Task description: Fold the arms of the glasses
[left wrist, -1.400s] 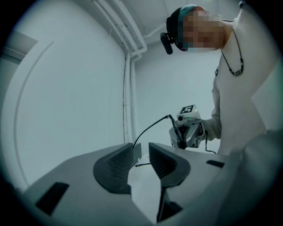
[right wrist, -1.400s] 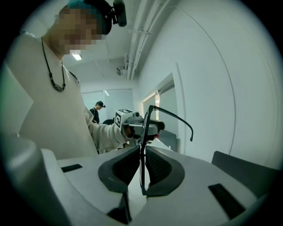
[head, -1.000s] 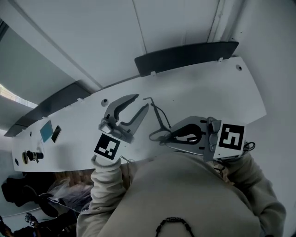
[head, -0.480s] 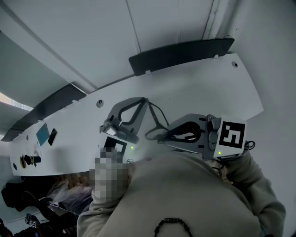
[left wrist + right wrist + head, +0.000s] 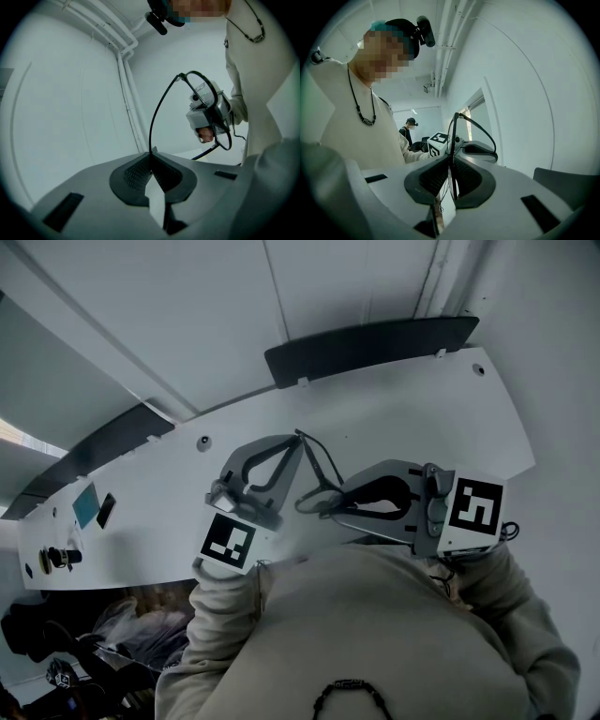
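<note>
Glasses (image 5: 322,474) with a thin dark frame were held up off the white worktop (image 5: 403,409), gripped between the two grippers in front of the person's chest. The left gripper (image 5: 292,446) had just been closing its jaws, and they stood nearly together, pinched on the very tip of one arm of the glasses. In the left gripper view that arm (image 5: 150,133) rose out of the ribbed pads of the left gripper (image 5: 151,157) in a long curve to the hinge, and the lens rims hung beyond it at the right gripper (image 5: 206,117). The right gripper (image 5: 342,498) had its jaws drawn in narrow and clamped on the front of the frame. In the right gripper view the glasses (image 5: 451,140) stood edge-on and upright between the pads of the right gripper (image 5: 451,174). From the top of the frame the held arm swept away, opened out and unfolded, to the left gripper (image 5: 478,149) just beyond. The two grippers pointed towards each other, close together, over the near edge of the worktop.
</note>
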